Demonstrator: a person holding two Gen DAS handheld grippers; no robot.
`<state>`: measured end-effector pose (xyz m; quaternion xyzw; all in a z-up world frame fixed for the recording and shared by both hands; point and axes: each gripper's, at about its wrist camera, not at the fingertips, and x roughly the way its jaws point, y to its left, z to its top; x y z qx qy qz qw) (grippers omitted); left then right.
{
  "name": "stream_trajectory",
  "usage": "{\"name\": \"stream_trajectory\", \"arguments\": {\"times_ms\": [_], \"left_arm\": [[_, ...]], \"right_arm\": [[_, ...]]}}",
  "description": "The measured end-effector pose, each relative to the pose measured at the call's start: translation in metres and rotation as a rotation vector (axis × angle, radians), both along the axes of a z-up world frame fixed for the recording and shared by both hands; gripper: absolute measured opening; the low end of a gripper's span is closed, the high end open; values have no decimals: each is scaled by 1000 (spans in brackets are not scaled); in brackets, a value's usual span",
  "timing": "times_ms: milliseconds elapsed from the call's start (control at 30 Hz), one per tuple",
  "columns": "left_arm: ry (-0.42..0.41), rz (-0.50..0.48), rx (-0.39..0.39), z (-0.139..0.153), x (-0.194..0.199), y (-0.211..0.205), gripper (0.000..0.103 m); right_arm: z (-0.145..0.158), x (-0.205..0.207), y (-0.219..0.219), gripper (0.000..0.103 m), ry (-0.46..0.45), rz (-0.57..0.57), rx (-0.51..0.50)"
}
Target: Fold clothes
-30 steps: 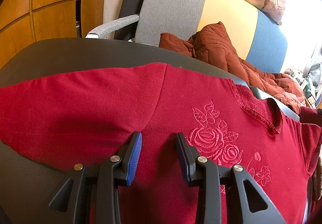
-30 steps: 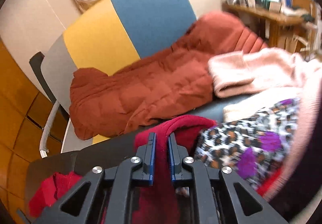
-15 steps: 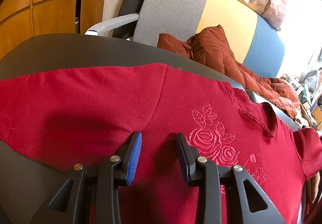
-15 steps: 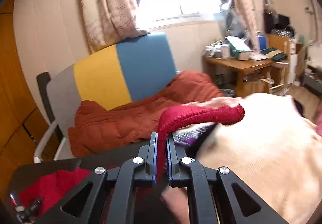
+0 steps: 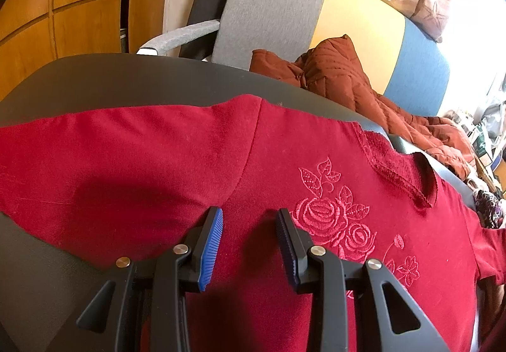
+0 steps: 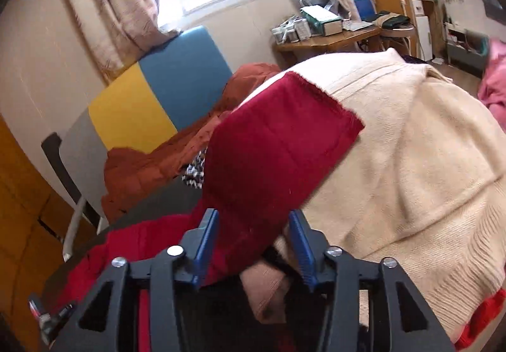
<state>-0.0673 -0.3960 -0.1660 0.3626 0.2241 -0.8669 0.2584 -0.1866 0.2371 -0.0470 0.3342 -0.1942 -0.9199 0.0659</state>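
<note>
A red shirt (image 5: 158, 168) with embroidered roses (image 5: 329, 219) lies spread flat on a dark grey table (image 5: 126, 83). My left gripper (image 5: 249, 222) stands open low over the shirt's chest, beside the roses, with only flat fabric under its blue pads. In the right wrist view the shirt's red sleeve (image 6: 278, 136) stretches out over a cream knit sweater (image 6: 411, 162). My right gripper (image 6: 253, 219) has its jaws opening; the sleeve runs between them, and the pads no longer pinch it.
Behind the table stands a sofa (image 5: 268, 10) in grey, yellow and blue with a rust quilted jacket (image 5: 341, 76) on it. A leopard-print garment (image 6: 194, 173) lies by the sleeve. A wooden cupboard (image 5: 79, 3) is at left, a cluttered desk (image 6: 329, 38) at far right.
My right gripper carried the pinched sleeve out to the right over the cream sweater, then its jaws parted. The shirt's right side drew flatter. The left gripper stayed put.
</note>
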Motion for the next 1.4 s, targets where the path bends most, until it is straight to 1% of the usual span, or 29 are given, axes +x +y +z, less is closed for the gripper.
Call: {"name": "stream_trajectory", "arguments": {"times_ms": [100,167,200,233,333,400,467,600,733,833,900,967,1000,1033,1100,1167,1267,1300,1333,1400], "left_arm": [[-17,3,-15,0,2,3,35],[-32,5,-28,1,2,6,35],[-40,5,-33,2,3,7,35],[-47,4,-36,3,4,8,35],[-51,8,-28,8,10,12,36],[-23,-3,-17,13,16,18,37],[8,-27,-21,20,21,27,37],[29,-73,-38,31,20,37,37],[40,-94,-40,37,14,36,37],[30,-105,-39,33,8,35,37],[9,-116,-40,27,1,34,37],[-22,-114,-41,16,-5,32,37],[-31,-111,-26,10,-6,31,37],[-22,-109,-16,8,-7,29,39],[-12,-117,-4,5,-11,27,40],[-3,-144,-5,4,-20,26,40],[-12,-175,-28,4,-32,29,40],[-21,-176,-41,4,-34,31,40],[-25,-176,-53,4,-35,33,40],[-14,-170,-47,4,-32,33,40]], "right_arm": [[4,-4,5,49,14,-39,13],[10,-4,3,49,29,-95,69],[14,-2,0,49,49,-106,94],[18,1,-5,49,68,-93,116],[21,3,-40,49,91,28,160],[15,2,-72,49,86,128,186],[4,0,-107,50,72,227,191],[-30,-3,-190,50,12,411,204],[-59,-7,-266,51,-30,528,245],[-76,-17,-313,52,-54,572,283],[-84,-24,-331,52,-50,572,329],[-93,-32,-338,52,-49,551,391],[-99,-35,-339,52,-52,536,418],[-105,-38,-335,52,-66,522,427],[-110,-43,-314,50,-73,491,400],[-112,-48,-298,42,-69,455,403],[-114,-56,-282,42,-85,427,347],[-114,-56,-282,42,-85,428,344],[-115,-56,-283,45,-83,430,344],[-115,-55,-285,48,-77,439,352]]}}
